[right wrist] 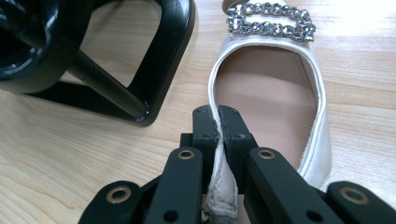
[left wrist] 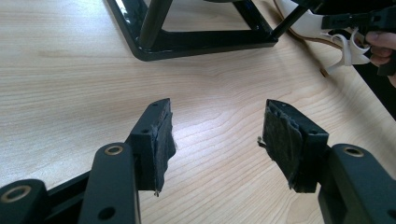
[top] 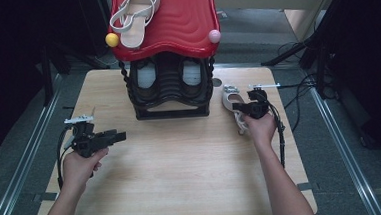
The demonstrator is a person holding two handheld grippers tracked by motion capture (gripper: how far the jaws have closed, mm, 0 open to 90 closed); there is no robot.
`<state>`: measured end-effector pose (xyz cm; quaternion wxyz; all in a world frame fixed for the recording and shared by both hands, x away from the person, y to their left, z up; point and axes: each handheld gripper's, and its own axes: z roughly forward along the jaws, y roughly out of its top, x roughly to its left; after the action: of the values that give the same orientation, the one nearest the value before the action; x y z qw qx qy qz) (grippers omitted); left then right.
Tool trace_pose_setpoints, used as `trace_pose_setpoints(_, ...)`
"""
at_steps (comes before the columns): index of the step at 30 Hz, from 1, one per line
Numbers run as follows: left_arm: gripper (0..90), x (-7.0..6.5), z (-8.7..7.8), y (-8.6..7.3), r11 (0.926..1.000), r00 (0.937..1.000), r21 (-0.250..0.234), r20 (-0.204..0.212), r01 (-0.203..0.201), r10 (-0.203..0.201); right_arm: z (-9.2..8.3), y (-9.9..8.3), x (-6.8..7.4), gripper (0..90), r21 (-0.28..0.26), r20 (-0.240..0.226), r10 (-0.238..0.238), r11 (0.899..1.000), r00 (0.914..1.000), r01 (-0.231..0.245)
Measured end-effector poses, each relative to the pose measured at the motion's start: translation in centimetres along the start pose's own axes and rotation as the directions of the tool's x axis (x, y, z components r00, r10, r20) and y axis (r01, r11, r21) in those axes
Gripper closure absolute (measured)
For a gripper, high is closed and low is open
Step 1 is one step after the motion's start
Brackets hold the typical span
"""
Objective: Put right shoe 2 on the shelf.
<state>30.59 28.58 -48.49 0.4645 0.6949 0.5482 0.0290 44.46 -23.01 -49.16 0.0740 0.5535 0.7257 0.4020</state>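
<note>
The right gripper [right wrist: 219, 122] pinches the side wall of the white shoe [right wrist: 275, 93], jaws pressed together on its thin leather rim; the shoe lies on the wooden table [top: 182, 163], just right of the black rack [top: 170, 96]. The right gripper view resolves a rhinestone buckle [right wrist: 271, 21] and tan insole, which the high view blurs. The left gripper [left wrist: 217, 140] stands spread above bare woodgrain, its frayed fabric pads [left wrist: 163, 140] holding nothing; the high view adds a red moulded top tier [top: 183, 23] carrying a strappy sandal [top: 135, 13], cut off at the frame edge.
</note>
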Motion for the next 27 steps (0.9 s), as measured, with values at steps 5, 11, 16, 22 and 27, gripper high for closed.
trace_pose_setpoints(5,43.0,0.0,0.0,0.0,1.0,1.0,-0.002,-0.001,0.003,-0.003,-0.8,0.2,-1.0,88.2,-0.035,-0.038,0.065,0.997,0.9971,-0.067)
trace_pose_setpoints(11,43.0,0.0,0.1,0.0,1.0,1.0,0.004,0.0,-0.002,0.002,-1.8,0.5,-1.9,88.4,-0.076,-0.105,0.141,0.986,0.9845,-0.149)
trace_pose_setpoints(16,43.0,0.0,0.2,0.0,1.0,1.0,0.007,0.002,0.001,-0.001,-2.4,0.7,-1.8,88.4,-0.086,-0.132,0.157,0.982,0.9786,-0.17)
trace_pose_setpoints(22,43.0,0.0,0.3,0.0,1.0,1.0,0.008,0.004,-0.005,0.005,-3.3,2.0,-0.9,88.4,-0.093,-0.129,0.124,0.986,0.9838,-0.137)
trace_pose_setpoints(27,42.9,-0.3,0.4,0.1,0.9999,0.9999,0.009,0.009,-0.009,0.009,-4.7,4.1,-0.1,88.4,-0.103,-0.146,0.114,0.986,0.9827,-0.13)
